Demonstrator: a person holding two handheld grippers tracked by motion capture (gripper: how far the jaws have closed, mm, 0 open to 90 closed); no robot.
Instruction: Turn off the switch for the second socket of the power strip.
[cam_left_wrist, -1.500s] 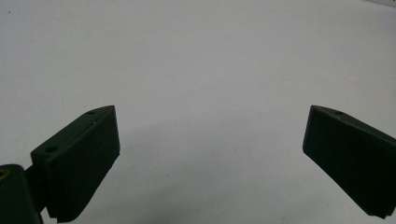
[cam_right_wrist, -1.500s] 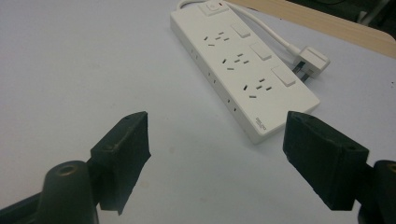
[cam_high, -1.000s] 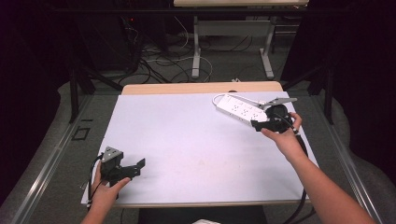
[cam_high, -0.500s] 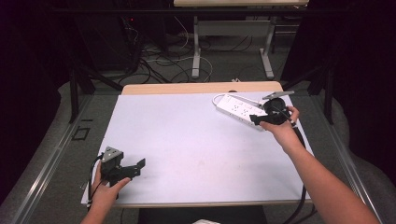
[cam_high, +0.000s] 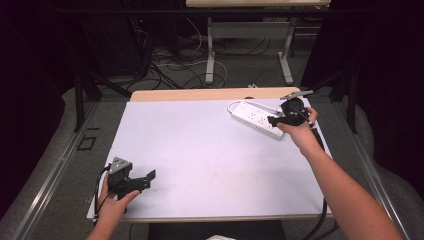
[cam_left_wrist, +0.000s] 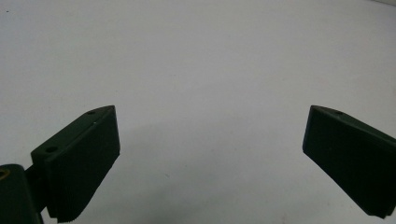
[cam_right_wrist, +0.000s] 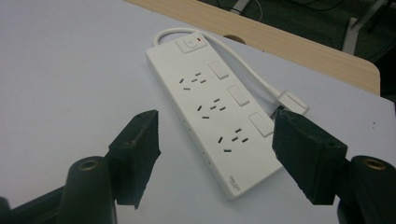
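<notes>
A white power strip (cam_high: 256, 118) lies at the far right of the white table (cam_high: 210, 150). It has three sockets, each with a switch, and a main button with a red light (cam_right_wrist: 190, 43). Its white cable (cam_right_wrist: 243, 60) loops round the far end and finishes in a plug (cam_right_wrist: 292, 101) beside the strip. My right gripper (cam_high: 274, 120) hovers open over the strip's near end, its jaws on either side of the strip in the right gripper view (cam_right_wrist: 215, 119). Near the table's front left corner my left gripper (cam_high: 146, 180) stands open over bare table (cam_left_wrist: 212, 108).
A wooden strip (cam_high: 200, 94) runs along the table's far edge. Beyond it, cables (cam_high: 175, 65) and the legs of another table (cam_high: 210, 45) crowd the floor. Dark curtains close in both sides.
My right gripper has moved a little farther from the person, over the near end of the power strip. The left gripper has not moved.
</notes>
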